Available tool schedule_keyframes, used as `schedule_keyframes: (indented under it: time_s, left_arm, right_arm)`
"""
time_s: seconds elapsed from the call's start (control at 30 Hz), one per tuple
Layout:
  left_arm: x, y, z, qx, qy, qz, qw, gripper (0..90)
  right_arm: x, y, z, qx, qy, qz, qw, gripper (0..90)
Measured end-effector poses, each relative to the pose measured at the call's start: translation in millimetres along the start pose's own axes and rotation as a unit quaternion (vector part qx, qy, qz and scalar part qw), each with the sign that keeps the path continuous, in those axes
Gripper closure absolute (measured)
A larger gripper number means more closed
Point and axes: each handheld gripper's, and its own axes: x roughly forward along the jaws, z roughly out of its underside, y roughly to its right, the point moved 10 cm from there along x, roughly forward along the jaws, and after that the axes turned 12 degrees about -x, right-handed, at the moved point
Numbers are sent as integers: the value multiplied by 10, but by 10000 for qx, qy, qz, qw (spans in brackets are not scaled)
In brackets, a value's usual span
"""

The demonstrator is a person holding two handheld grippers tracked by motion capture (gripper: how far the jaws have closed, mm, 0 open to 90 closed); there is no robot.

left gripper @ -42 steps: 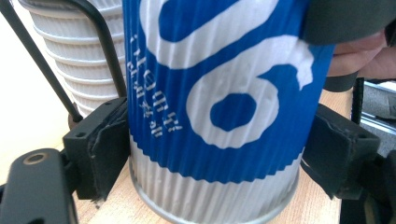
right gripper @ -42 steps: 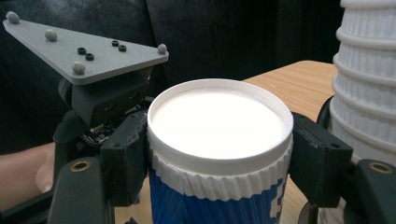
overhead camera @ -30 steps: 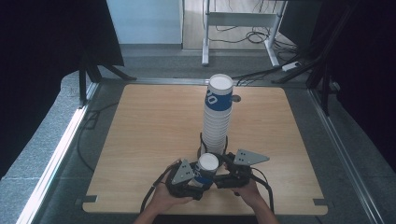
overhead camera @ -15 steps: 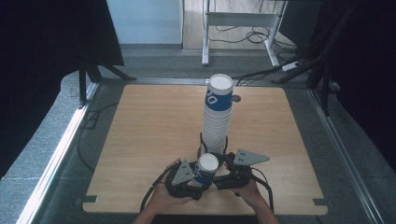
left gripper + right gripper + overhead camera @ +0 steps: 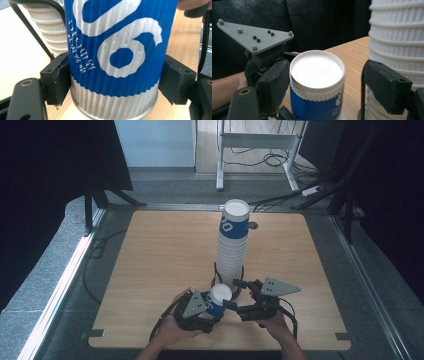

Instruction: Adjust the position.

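Note:
A blue-and-white ribbed paper cup (image 5: 220, 295) stands upright near the table's front edge. My left gripper (image 5: 214, 309) is shut on its lower body. In the left gripper view both pads (image 5: 58, 77) press the cup (image 5: 117, 50). My right gripper (image 5: 234, 294) reaches in from the right at the cup's top. Its jaws have just been opening, and the cup (image 5: 317, 72) stands between them. The right gripper (image 5: 329, 87) is open, its right pad (image 5: 387, 85) apart from the rim. A tall stack of cups (image 5: 233, 245) rises just behind.
A black wire ring (image 5: 216, 270) circles the stack's base. The wooden table (image 5: 165, 250) has bare room to the left, right and back. A metal rail (image 5: 65, 280) runs along the left side. Cables and a desk frame (image 5: 260, 140) lie on the floor beyond.
My right gripper's jaws have spread apart at the cup's top. Both hands, the cup and the stack have stayed in place.

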Motion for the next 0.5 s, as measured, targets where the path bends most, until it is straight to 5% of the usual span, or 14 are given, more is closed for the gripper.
schedule_keyframes:
  time_s: [0.17,0.37,0.5]
  left_arm:
    - [-40,-49,-9,125,-64,-83,9999,203]
    - [-55,-108,8,255,-212,-162,9993,203]
    - [-57,-177,29,437,-394,-333,9977,203]
  right_arm:
    - [-114,58,-45,-130,-106,82,9998,222]
    - [-171,84,-17,-400,-634,86,9972,226]
    - [-183,84,66,-574,-1165,-19,9915,222]
